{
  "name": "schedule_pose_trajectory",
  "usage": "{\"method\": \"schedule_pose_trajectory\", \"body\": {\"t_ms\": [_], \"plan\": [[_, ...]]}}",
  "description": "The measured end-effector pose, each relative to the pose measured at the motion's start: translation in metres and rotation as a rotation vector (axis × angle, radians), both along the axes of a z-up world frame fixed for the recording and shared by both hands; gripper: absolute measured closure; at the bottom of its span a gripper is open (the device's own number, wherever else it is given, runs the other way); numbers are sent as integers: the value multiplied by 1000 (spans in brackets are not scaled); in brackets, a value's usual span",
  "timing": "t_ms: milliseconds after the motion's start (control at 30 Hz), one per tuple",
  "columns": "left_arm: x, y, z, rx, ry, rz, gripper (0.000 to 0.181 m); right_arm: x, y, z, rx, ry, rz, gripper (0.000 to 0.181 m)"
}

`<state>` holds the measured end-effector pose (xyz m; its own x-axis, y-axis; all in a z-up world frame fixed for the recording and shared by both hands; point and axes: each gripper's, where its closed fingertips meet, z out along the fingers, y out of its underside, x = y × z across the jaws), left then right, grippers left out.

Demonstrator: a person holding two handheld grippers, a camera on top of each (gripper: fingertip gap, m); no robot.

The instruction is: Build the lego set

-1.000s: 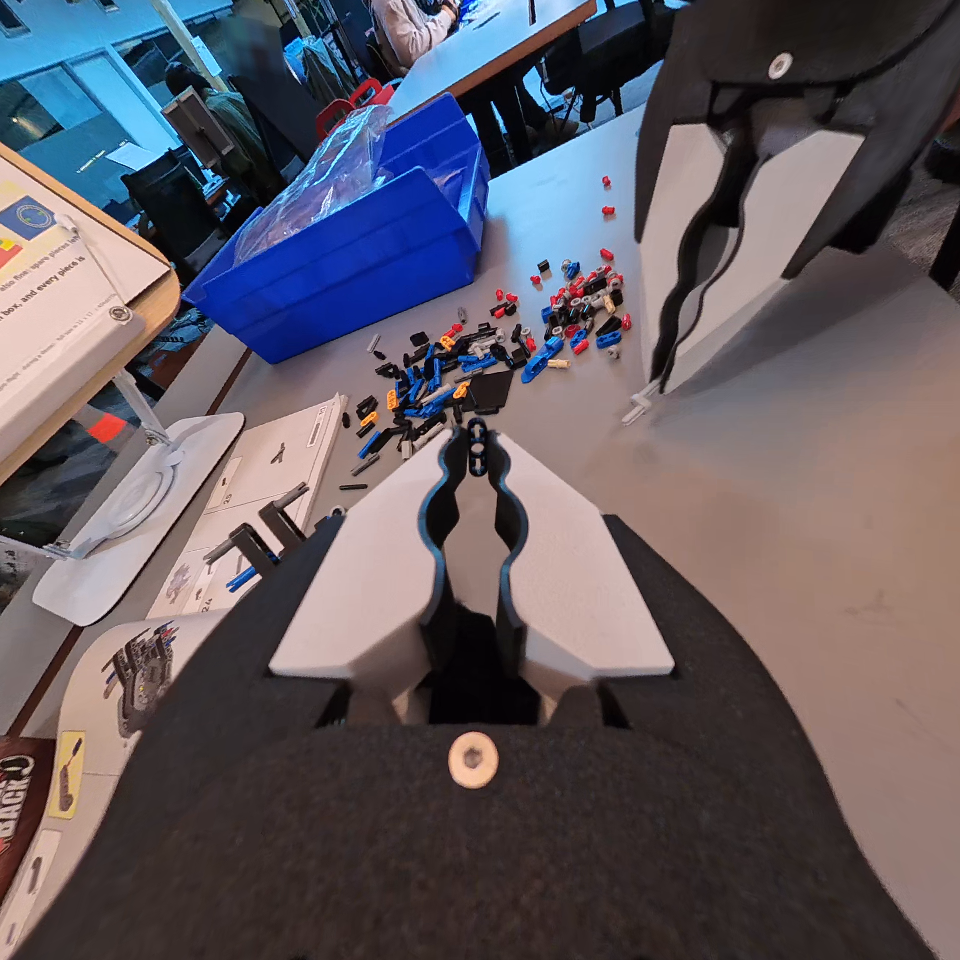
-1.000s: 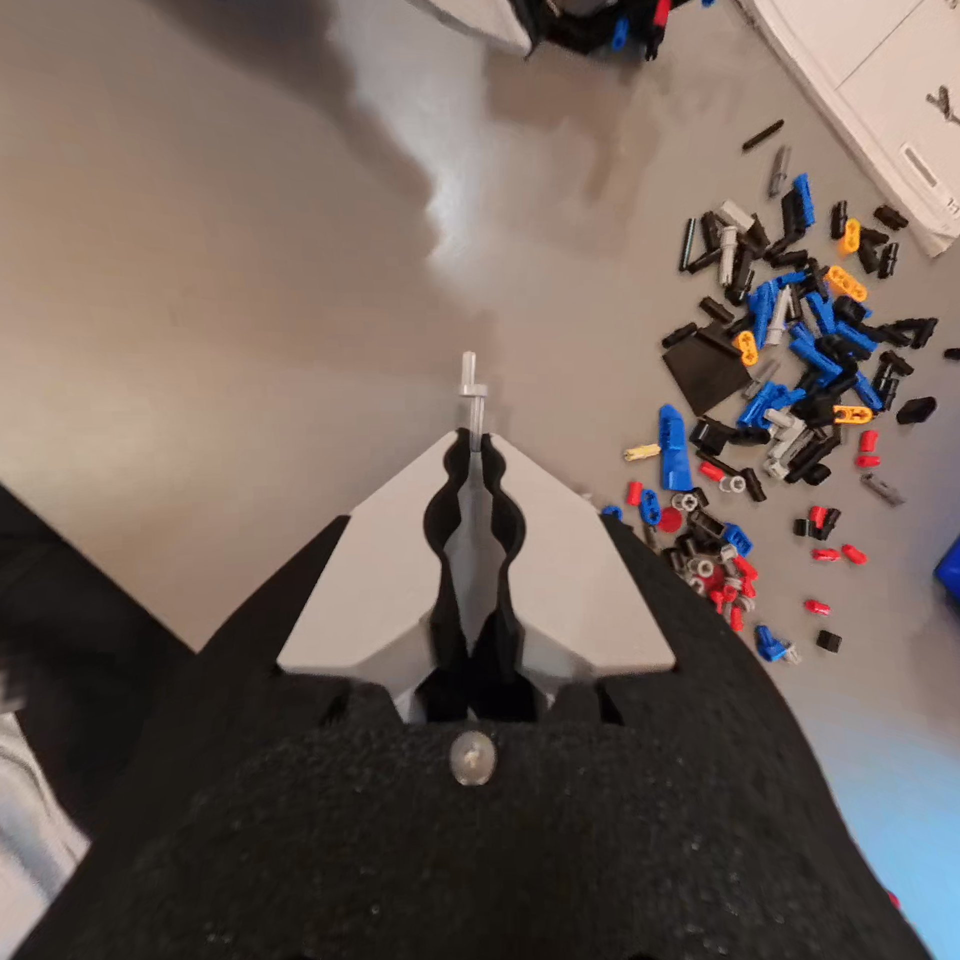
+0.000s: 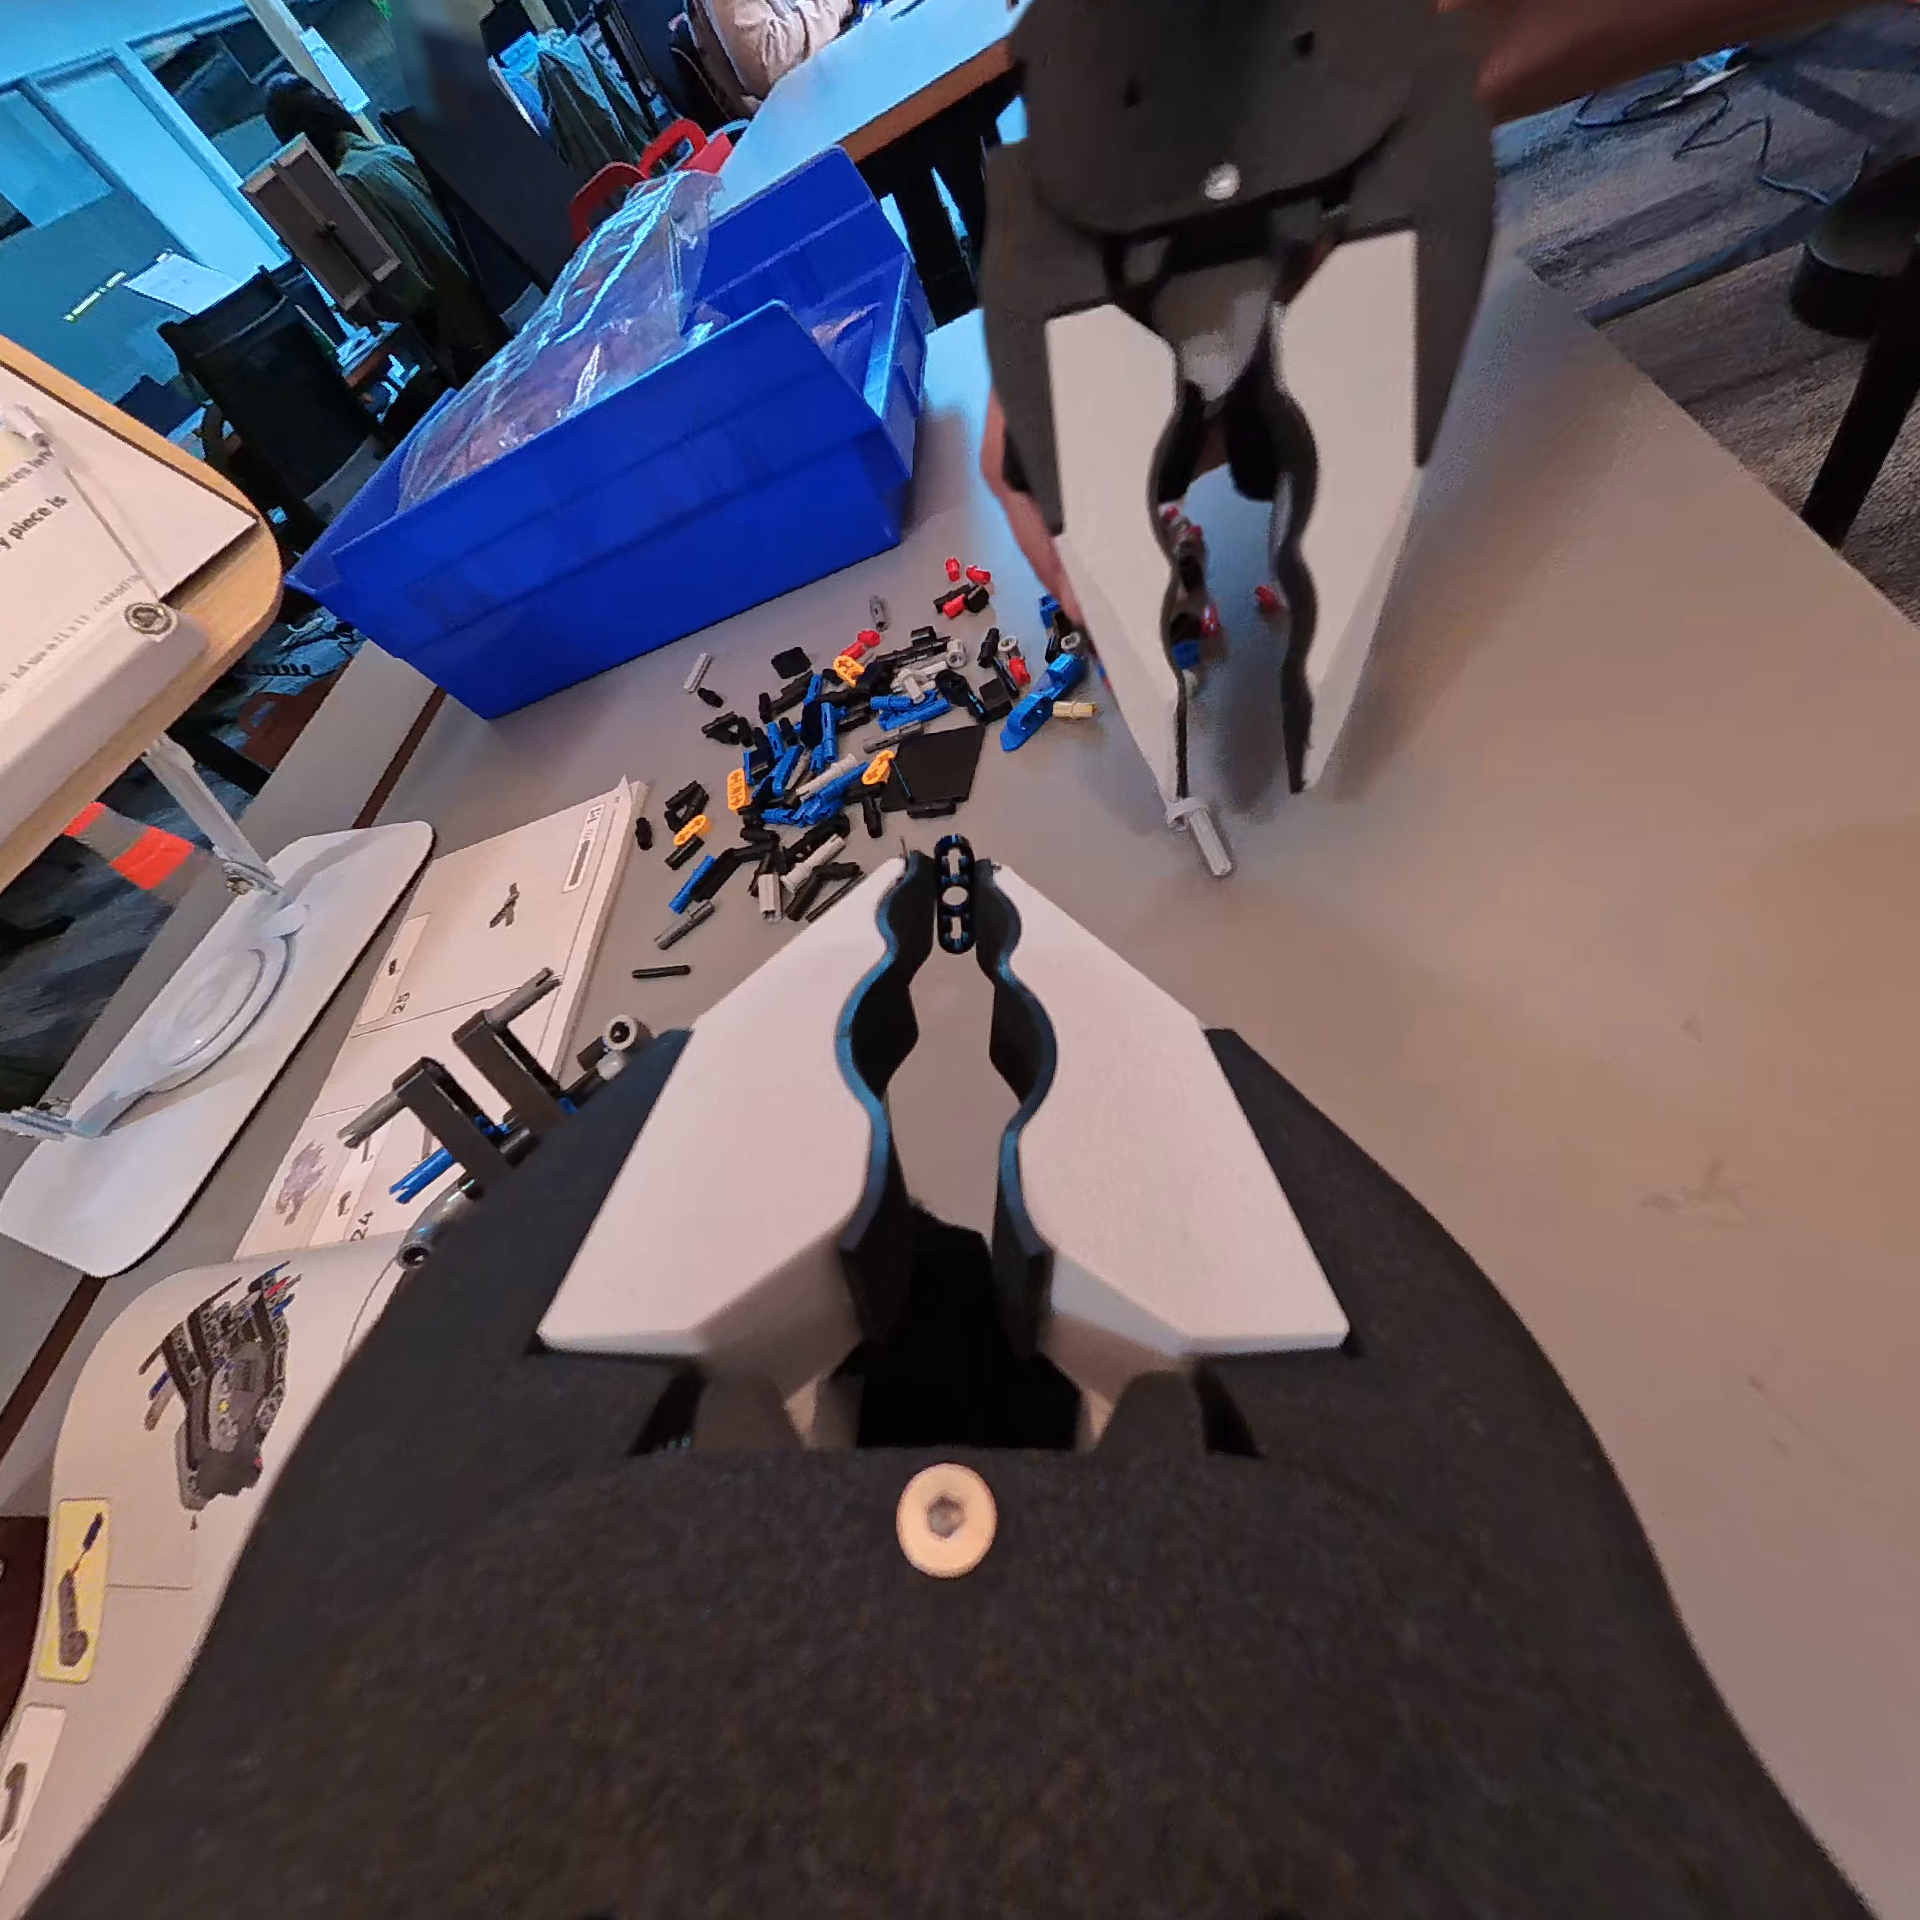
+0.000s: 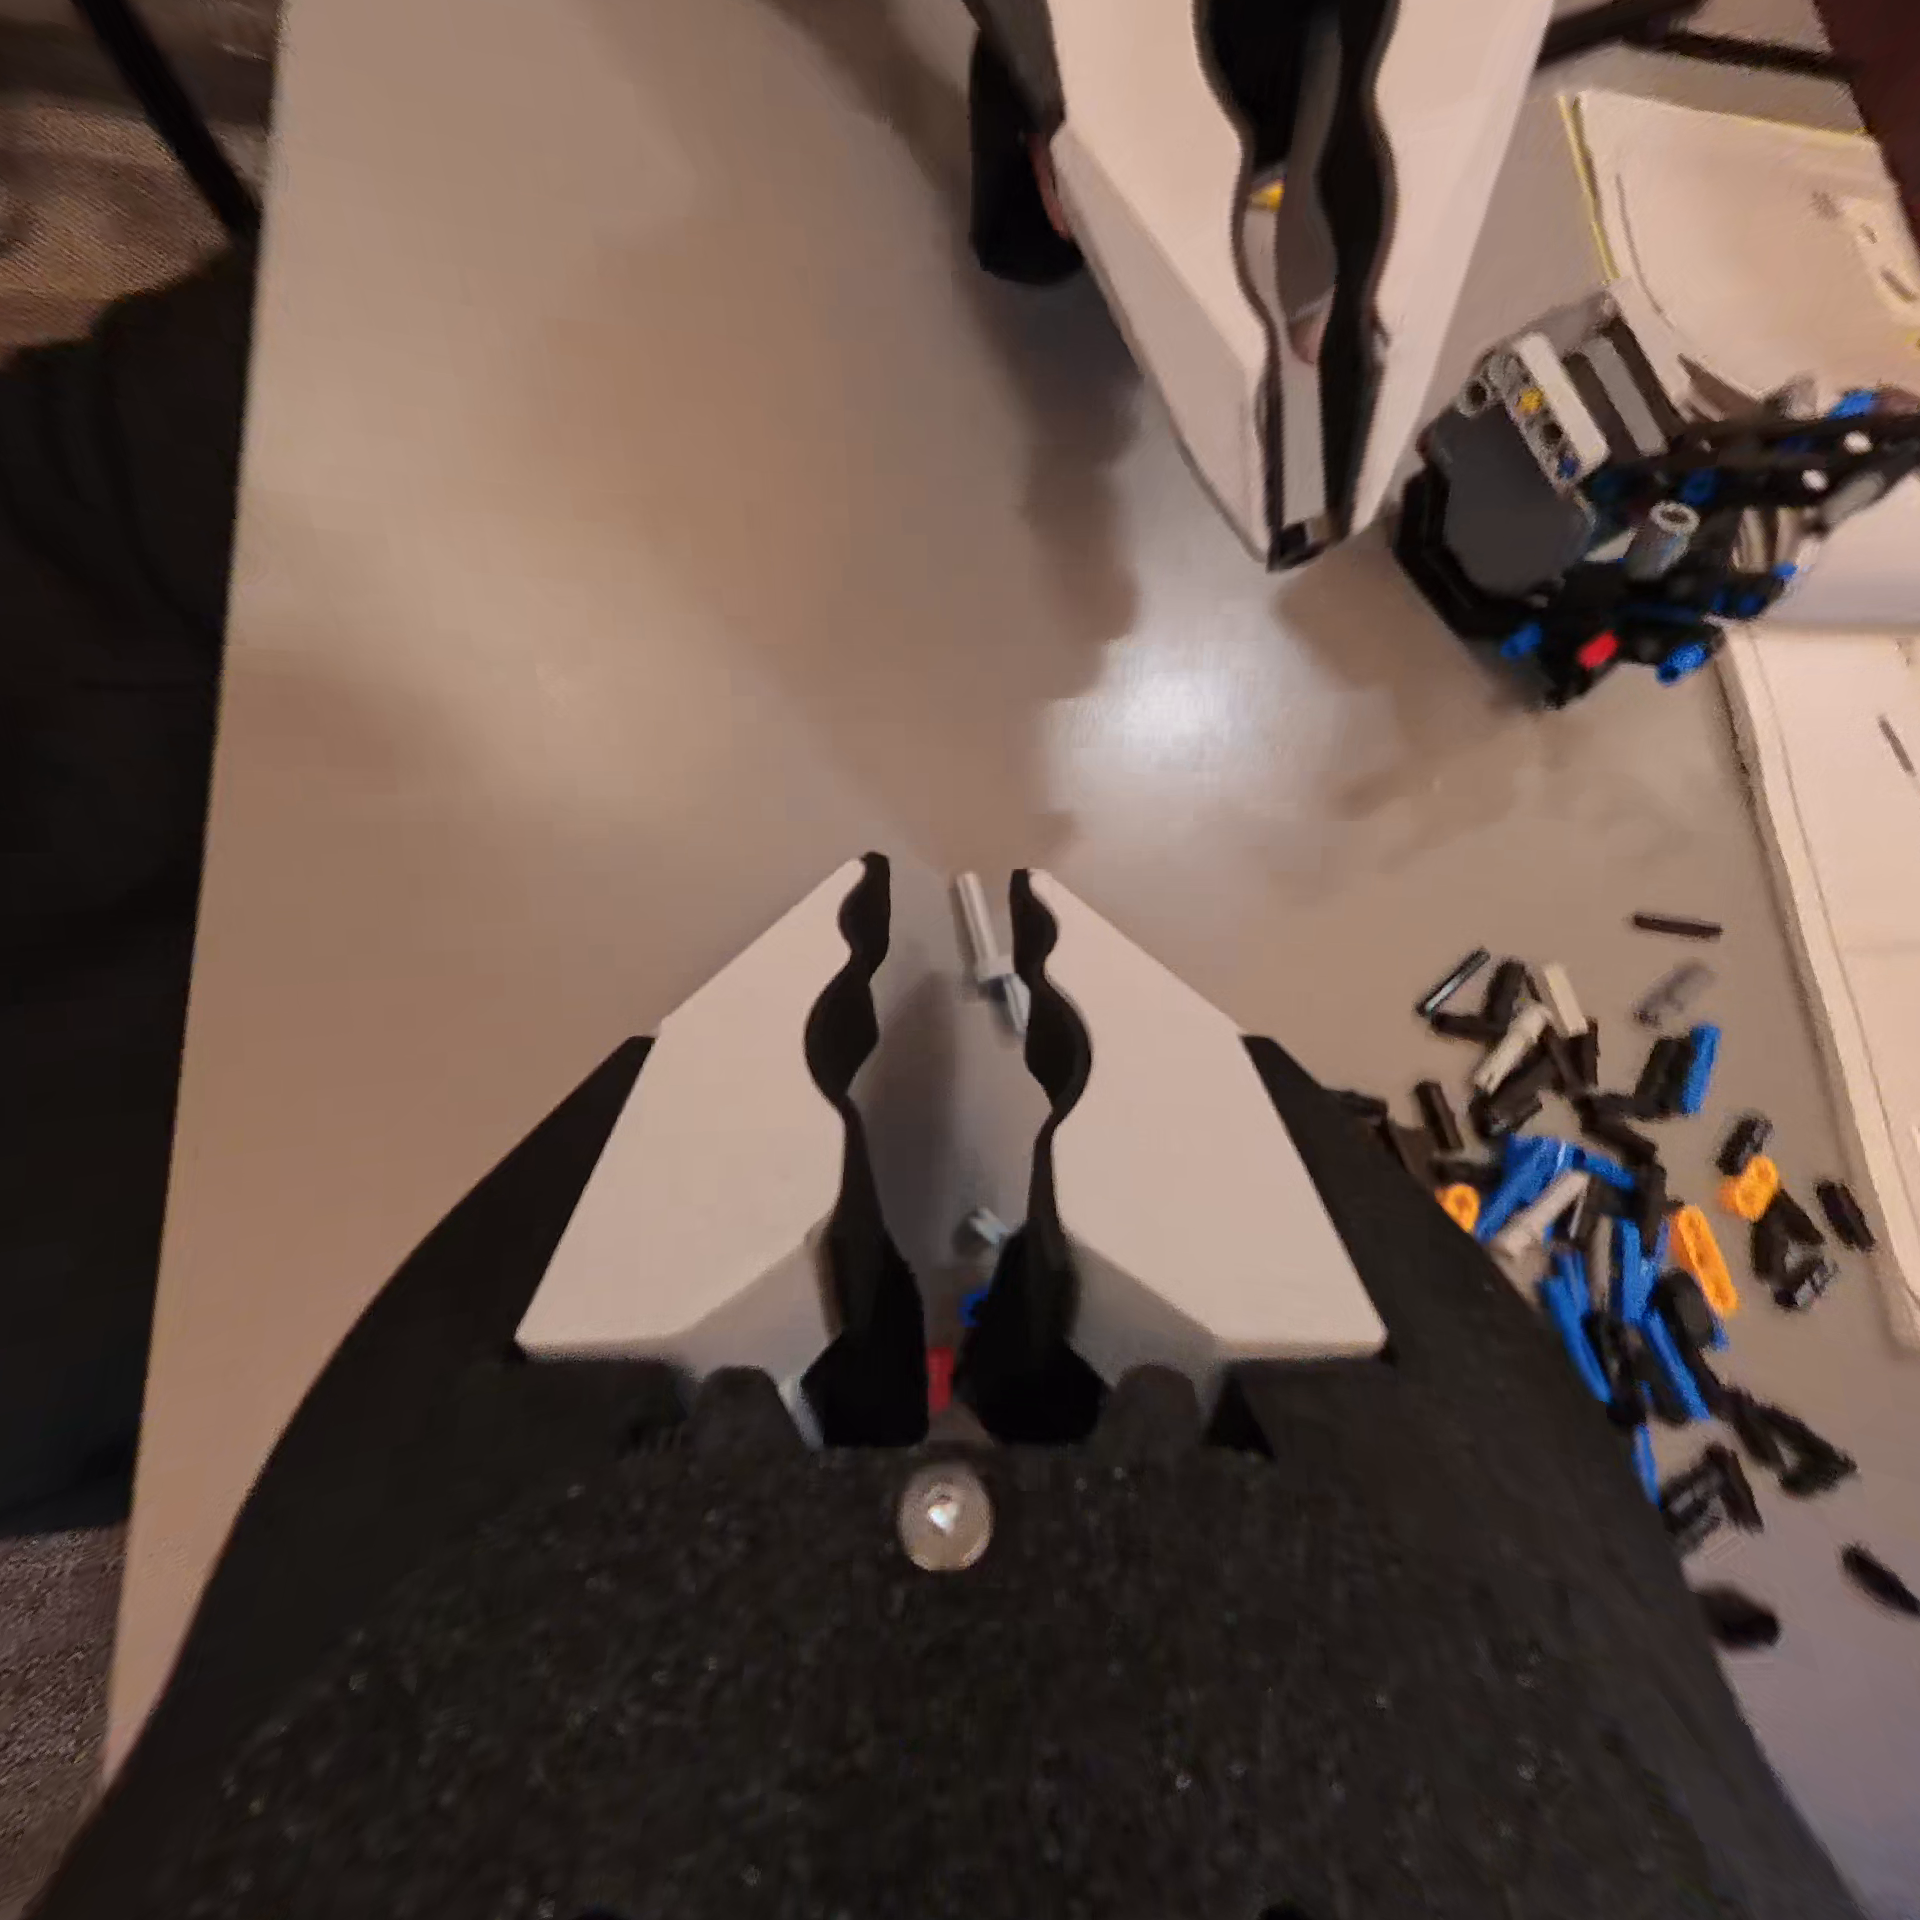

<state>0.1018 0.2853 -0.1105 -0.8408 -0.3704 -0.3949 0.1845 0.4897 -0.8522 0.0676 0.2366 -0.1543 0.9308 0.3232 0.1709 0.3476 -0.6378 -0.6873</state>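
My left gripper (image 3: 954, 883) is shut on a small black beam with holes (image 3: 954, 896), held just above the grey table. It also shows at the top of the right wrist view (image 4: 1299, 535). My right gripper (image 4: 948, 878) is open, its tips down near the table. A light grey axle pin (image 4: 977, 935) sits loose between its fingers, against the right-hand one. In the left wrist view the pin (image 3: 1200, 831) is at the tip of the right gripper (image 3: 1236, 795). A pile of loose black, blue, orange and red pieces (image 3: 831, 748) lies behind.
A partly built black and blue model (image 4: 1621, 540) stands by the instruction booklet (image 3: 499, 935). A blue bin (image 3: 644, 499) with a plastic bag is at the back. A white stand base (image 3: 208, 1039) is at the left. The table edge (image 4: 239, 727) runs close by. The tips of one gripper are about 8 cm away from the tips of the other.
My right gripper has opened and let go of the grey pin, and it has moved closer to the left gripper. The left gripper still holds the black beam.
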Motion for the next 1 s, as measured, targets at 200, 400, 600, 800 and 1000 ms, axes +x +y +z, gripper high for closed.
{"method": "schedule_pose_trajectory", "body": {"t_ms": [200,400,600,800,1000], "plan": [[-2,-1,0,2,6,-11,175,1,3,-18,-69,31,157,165],[-9,-7,-2,21,3,-38,175,6,2,-21,-73,45,198,168],[-16,-13,-2,27,5,-66,175,8,1,-21,-45,59,194,177],[-14,-12,-2,28,-17,-59,175,15,4,-21,-65,25,191,178],[-6,-5,12,-12,-139,-37,176,28,28,25,104,270,218,179]]}}
